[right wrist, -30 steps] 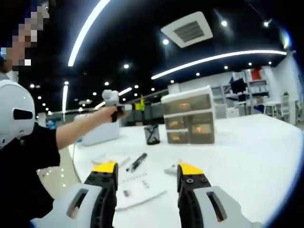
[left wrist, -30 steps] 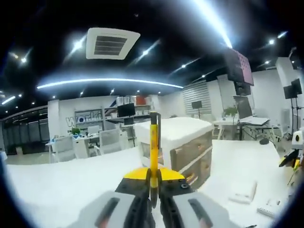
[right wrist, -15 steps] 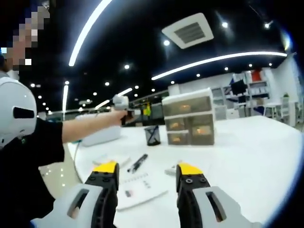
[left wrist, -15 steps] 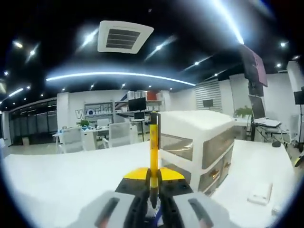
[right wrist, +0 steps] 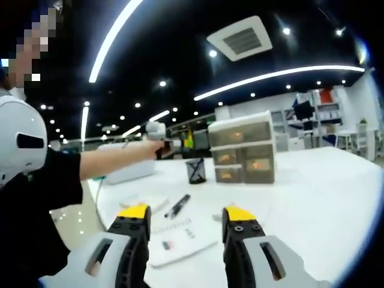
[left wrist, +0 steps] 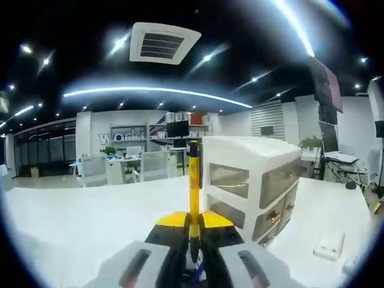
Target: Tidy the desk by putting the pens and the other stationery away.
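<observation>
My left gripper (left wrist: 194, 223) is shut on a yellow pen (left wrist: 194, 179) that stands upright between its jaws, close in front of a white drawer unit (left wrist: 255, 180). In the right gripper view the left gripper (right wrist: 157, 132) hangs at the end of a person's outstretched arm, above and left of a black mesh pen cup (right wrist: 195, 170) beside the drawer unit (right wrist: 243, 155). My right gripper (right wrist: 187, 215) is open over the white desk with nothing between its fingers. A black pen (right wrist: 178, 205) and a white notepad (right wrist: 180, 235) lie just beyond it.
A white box (right wrist: 125, 171) stands at the desk's left edge behind the arm. A small white block (left wrist: 329, 246) lies on the desk to the right of the drawers. A small pale item (right wrist: 218, 215) lies near my right jaw. Office desks and shelves fill the background.
The left gripper has carried the yellow pen closer to the drawer unit and pen cup; the drawers now loom larger in its view. The right gripper has stayed open and almost still.
</observation>
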The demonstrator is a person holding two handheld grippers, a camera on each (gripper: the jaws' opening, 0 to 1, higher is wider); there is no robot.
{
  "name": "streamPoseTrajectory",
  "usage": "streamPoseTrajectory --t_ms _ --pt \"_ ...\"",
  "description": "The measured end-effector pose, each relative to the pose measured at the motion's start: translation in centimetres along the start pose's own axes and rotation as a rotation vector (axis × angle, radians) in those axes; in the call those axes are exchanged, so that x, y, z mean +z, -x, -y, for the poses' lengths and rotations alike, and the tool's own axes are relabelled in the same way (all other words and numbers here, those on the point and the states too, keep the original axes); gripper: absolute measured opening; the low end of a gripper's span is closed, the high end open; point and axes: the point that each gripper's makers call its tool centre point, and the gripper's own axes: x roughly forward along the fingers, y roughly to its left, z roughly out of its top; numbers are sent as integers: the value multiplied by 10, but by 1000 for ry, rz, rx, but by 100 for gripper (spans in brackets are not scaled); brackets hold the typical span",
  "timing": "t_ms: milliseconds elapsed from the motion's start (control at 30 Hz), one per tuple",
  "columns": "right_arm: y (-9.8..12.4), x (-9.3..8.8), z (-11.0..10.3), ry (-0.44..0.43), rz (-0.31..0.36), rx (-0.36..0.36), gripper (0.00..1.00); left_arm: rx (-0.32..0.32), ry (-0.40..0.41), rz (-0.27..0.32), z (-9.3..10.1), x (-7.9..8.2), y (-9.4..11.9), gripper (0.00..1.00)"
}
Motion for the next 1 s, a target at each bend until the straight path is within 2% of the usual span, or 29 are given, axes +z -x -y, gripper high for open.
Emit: streamPoseTrajectory --t_ms 100,267,467,700,900,1000 --pt "0 1 -1 3 -1 2 45 4 6 -1 -3 -3 1 8" --pt "-1 1 -3 4 -2 7 45 26 6 -29 -8 -10 3 26" --pt "-2 1 -6 4 0 14 45 21 1 -24 -9 -8 9 33" --pt "-4 1 -7 0 3 21 45 -21 -54 -15 8 -7 27 42" --pt "-7 0 -9 -1 0 32 45 -70 -59 1 26 -5 45 48" --pt "-8 -1 -10 -2 -1 37 46 -105 -31 9 41 -5 58 50"
